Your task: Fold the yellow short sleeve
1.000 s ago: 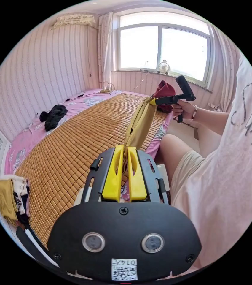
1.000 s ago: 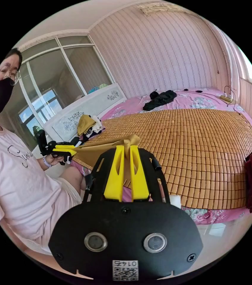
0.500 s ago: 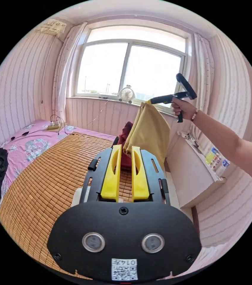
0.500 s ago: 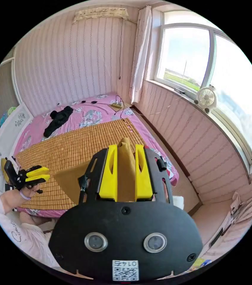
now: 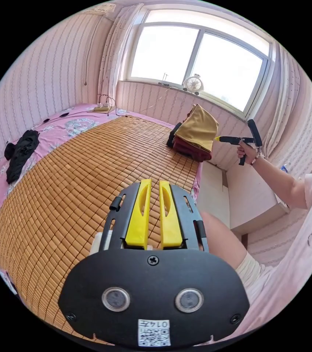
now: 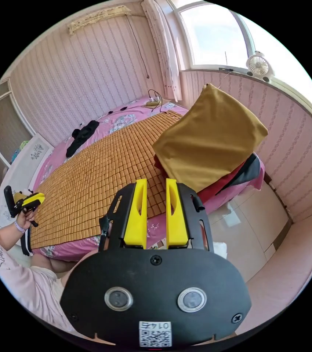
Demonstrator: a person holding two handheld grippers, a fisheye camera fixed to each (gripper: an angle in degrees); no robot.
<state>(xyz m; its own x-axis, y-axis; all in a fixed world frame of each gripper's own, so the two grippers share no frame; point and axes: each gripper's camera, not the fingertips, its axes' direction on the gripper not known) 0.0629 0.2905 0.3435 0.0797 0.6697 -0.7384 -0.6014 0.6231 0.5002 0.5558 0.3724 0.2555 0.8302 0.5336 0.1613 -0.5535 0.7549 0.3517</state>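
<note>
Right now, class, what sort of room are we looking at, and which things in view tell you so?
Most likely a bedroom in a home: a bed with a pink flowered sheet under a bamboo mat, a curtained window, and folded clothes stacked on the bed's corner.

Bed (image 5: 53, 126), bamboo mat (image 5: 75, 176), black garment (image 5: 18, 156), red pile (image 5: 189, 150)

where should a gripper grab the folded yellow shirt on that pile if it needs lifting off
Grip the yellow shirt by its near edge, which overhangs the red garment below, coming from the floor side beside the bed. That edge faces the right gripper, so probably one jaw can slip under.
</note>
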